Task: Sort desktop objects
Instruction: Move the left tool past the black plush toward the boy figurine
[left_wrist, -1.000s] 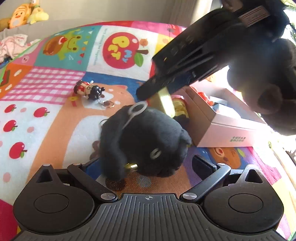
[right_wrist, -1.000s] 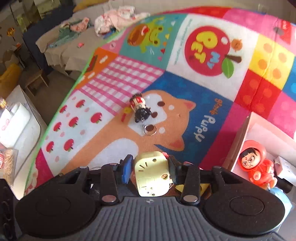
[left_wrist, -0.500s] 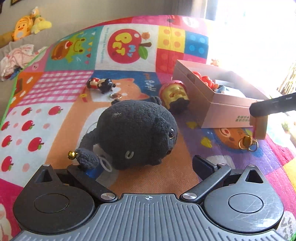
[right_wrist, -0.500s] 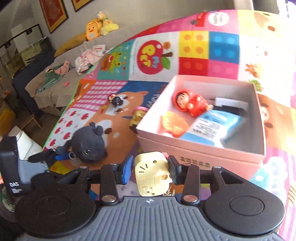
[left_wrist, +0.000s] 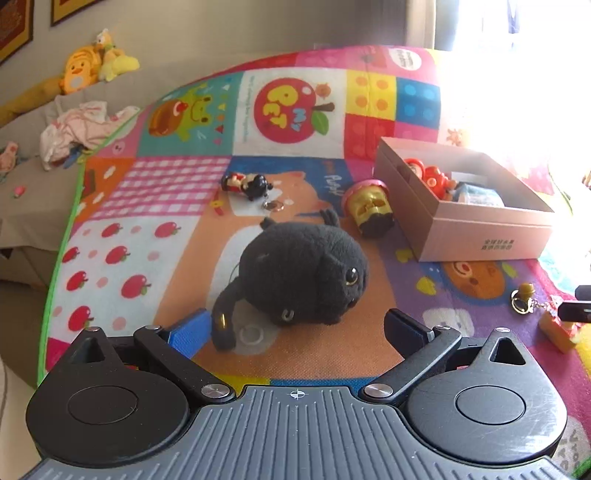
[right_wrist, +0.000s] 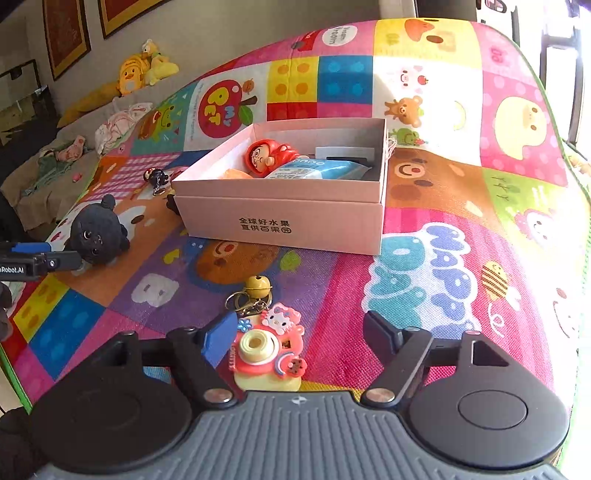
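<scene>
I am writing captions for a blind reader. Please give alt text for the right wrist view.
The right gripper, jaws open, sits over a toy camera keychain lying on a colourful play mat. Behind it stands an open pink box holding a red doll; a black plush toy lies to the left.

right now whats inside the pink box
Inside the pink box: a red hooded figure, a blue-and-white packet, something orange and a grey-and-black item. The near wall hides the box floor.
</scene>
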